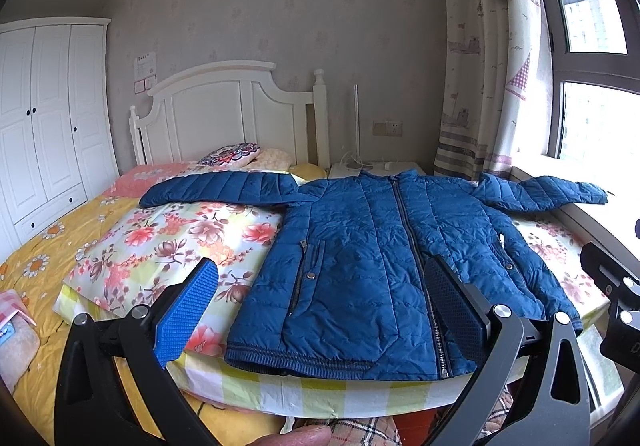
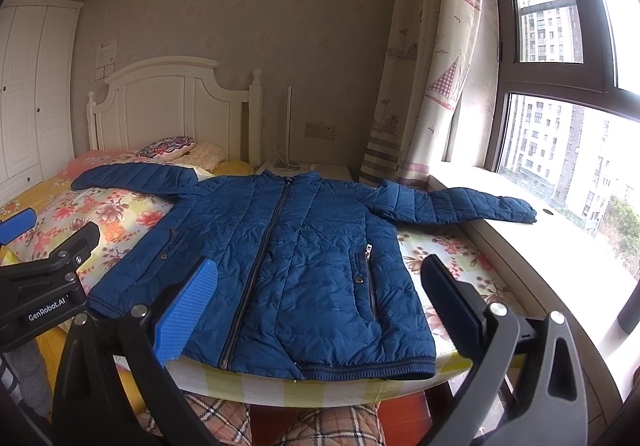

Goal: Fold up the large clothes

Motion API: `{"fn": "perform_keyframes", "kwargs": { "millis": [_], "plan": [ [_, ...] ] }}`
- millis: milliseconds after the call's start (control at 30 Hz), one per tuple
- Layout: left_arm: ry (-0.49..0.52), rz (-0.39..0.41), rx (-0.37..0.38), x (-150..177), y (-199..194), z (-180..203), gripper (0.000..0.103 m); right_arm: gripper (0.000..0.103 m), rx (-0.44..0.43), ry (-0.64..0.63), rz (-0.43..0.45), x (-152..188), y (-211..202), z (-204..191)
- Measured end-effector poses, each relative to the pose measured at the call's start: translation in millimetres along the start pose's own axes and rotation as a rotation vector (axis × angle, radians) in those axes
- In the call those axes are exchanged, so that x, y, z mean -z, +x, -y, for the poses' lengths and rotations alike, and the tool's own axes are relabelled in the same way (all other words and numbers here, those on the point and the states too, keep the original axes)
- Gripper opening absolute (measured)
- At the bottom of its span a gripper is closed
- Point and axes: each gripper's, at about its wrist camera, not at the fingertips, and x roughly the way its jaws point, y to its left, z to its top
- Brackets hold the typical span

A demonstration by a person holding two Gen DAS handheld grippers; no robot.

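A blue quilted jacket lies flat and zipped on a floral quilt on the bed, front up, both sleeves spread out sideways. Its right sleeve reaches onto the window sill. It also shows in the right wrist view. My left gripper is open and empty, hovering above the jacket's hem on its left half. My right gripper is open and empty, above the hem on the right half. The left gripper also shows at the left edge of the right wrist view.
A white headboard and pillows stand at the far end. A white wardrobe is on the left. The window sill, window and curtain are on the right. A bedside table sits behind the jacket.
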Motion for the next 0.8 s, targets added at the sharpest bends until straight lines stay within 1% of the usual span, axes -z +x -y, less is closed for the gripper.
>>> {"fn": "perform_keyframes", "kwargs": {
  "millis": [400,800],
  "plan": [
    [-0.003,-0.022,-0.002,0.7,7.4,-1.4,0.099,0.101,-0.008,0.006,-0.019,3.2,7.2,0.6],
    [-0.003,-0.022,-0.002,0.8,7.4,-1.8,0.099,0.101,-0.011,0.004,-0.021,3.6,8.3,-0.9]
  ]
}}
